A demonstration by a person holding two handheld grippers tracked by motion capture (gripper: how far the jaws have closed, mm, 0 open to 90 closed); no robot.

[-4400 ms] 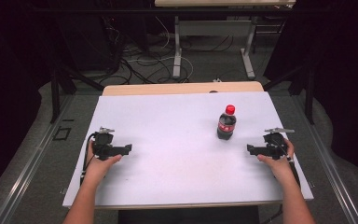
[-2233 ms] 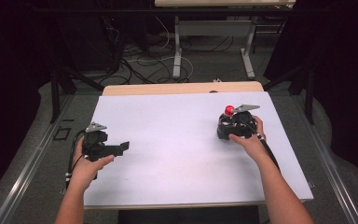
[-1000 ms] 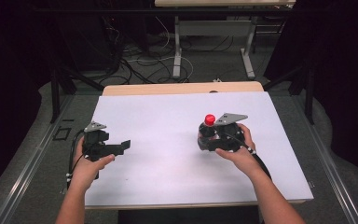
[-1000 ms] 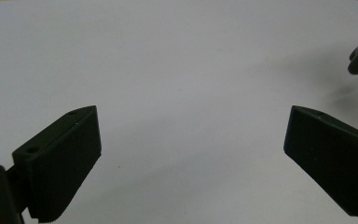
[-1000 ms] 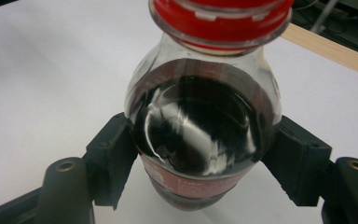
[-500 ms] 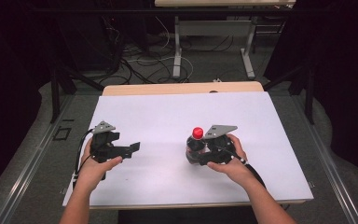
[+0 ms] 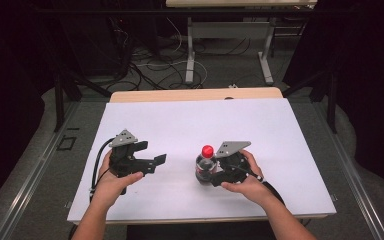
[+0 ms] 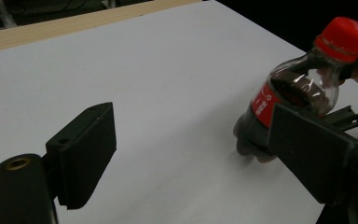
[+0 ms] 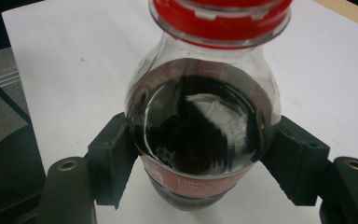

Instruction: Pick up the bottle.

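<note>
A small cola bottle with a red cap and red label stands tilted just right of the middle of the white sheet. My right gripper is shut on its lower body, and in the right gripper view both pads press the bottle at the label. My left gripper hovers to the bottle's left, pointing at it, a short gap away. Its jaws are open and have just been closing, with nothing between them. In the left gripper view the bottle leans at the right, partly behind one pad.
The white sheet covers most of the table; a strip of bare wood shows at the back edge. Beyond it the floor holds cables and the metal legs of another table. Dark curtains stand at both sides.
My right gripper has brought the bottle from the back right toward the middle front of the sheet. My left gripper has moved right toward the bottle and narrowed its jaws a little.
</note>
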